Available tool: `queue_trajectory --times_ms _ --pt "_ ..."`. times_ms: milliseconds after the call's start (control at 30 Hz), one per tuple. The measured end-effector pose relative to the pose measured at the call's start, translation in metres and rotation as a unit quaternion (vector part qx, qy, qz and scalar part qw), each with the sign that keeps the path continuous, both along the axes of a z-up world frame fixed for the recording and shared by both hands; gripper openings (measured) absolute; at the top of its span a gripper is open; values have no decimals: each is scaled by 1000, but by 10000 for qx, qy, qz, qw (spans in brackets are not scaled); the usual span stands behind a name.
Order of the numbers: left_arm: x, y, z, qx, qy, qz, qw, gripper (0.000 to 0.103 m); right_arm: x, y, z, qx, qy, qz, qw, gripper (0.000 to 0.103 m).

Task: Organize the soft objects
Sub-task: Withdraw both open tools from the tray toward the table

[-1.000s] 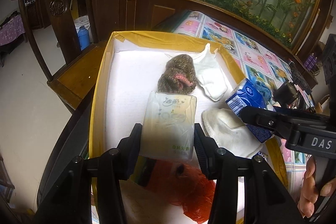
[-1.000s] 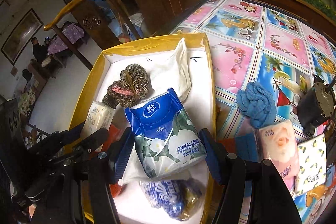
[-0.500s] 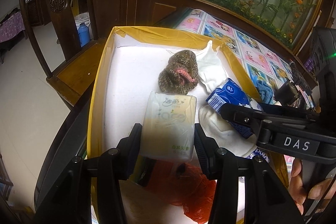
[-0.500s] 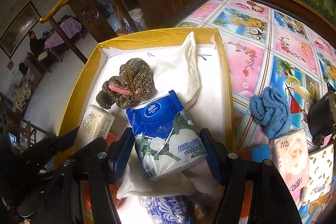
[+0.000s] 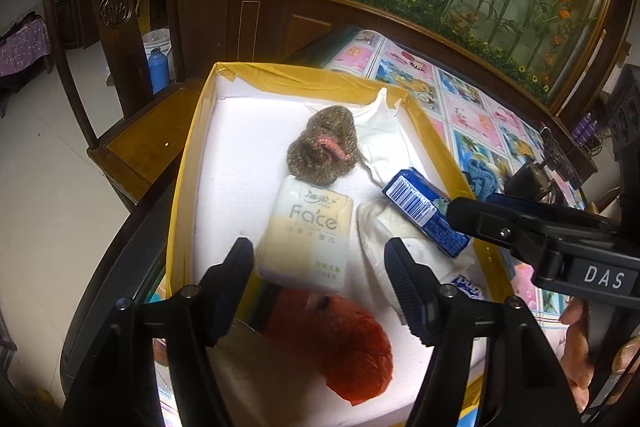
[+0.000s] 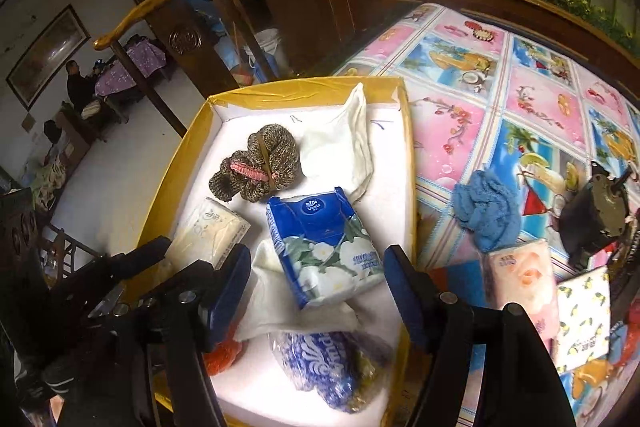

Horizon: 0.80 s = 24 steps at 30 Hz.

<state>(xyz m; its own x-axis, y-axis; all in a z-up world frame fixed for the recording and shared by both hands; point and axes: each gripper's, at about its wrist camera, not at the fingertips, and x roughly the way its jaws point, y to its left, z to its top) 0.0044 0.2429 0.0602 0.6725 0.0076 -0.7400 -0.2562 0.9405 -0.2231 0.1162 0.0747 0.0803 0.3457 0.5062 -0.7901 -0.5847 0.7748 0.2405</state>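
- Bench (image 6: 500,115) w/ bright picture-tile cloth carries 1 yellow-rimmed box (image 5: 188,195), white inside; box sits at bench's left edge, wooden chair (image 5: 120,39) just beyond it.
- Left gripper (image 5: 320,283) angled down into box near its close end. Jaws have just been opening, now apart w/ clear gaps either side of white "Face" tissue pack (image 5: 308,239), which lies flat on box floor between them, not gripped.
- Right gripper (image 6: 318,291) also tilted down over box; jaws have just been opening a bit more, stand wide. Blue floral tissue pack (image 6: 324,247) lies between them on a white cloth (image 6: 280,303), pads not touching it.
- Left view only: right gripper's side seen from outside, w/ the person's fingers (image 5: 580,343) on its handle; the orange-red soft item (image 5: 352,343) in full.
- Right view only: things still out on bench – 1 blue towel (image 6: 486,215), 1 pink tissue pack (image 6: 524,283), 1 lemon-print pack (image 6: 582,315), 1 dark motor-like part (image 6: 596,219). Also a blue-patterned clear bag (image 6: 320,359) at box's near end.
- In box, counted: 2 tissue packs, 2 white cloths (2nd one (image 6: 340,143) at far right corner), 1 brown knit bundle (image 6: 260,163) w/ pink band, 1 orange-red item, 1 patterned bag.
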Motion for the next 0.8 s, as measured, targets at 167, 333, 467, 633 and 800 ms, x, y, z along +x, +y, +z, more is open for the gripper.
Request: queue_trajectory --times_ms 167,333,467,633,800 --pt "-1 -16 9 75 -48 -79 9999 69 -12 -26 15 235 -218 -80 9995 73" --pt "-1 -36 15 149 -52 -197 9997 69 -18 -62 23 481 -278 -180 9983 73" --pt "-1 -54 21 255 -51 -318 9992 70 -22 -97 26 704 -320 -222 9968 74" --pt "0 -81 28 386 -74 -494 9980 70 -32 -145 24 775 -461 -266 9956 73" --pt "6 -113 31 496 -60 -746 9960 70 -36 -203 11 751 -532 -553 9942 73"
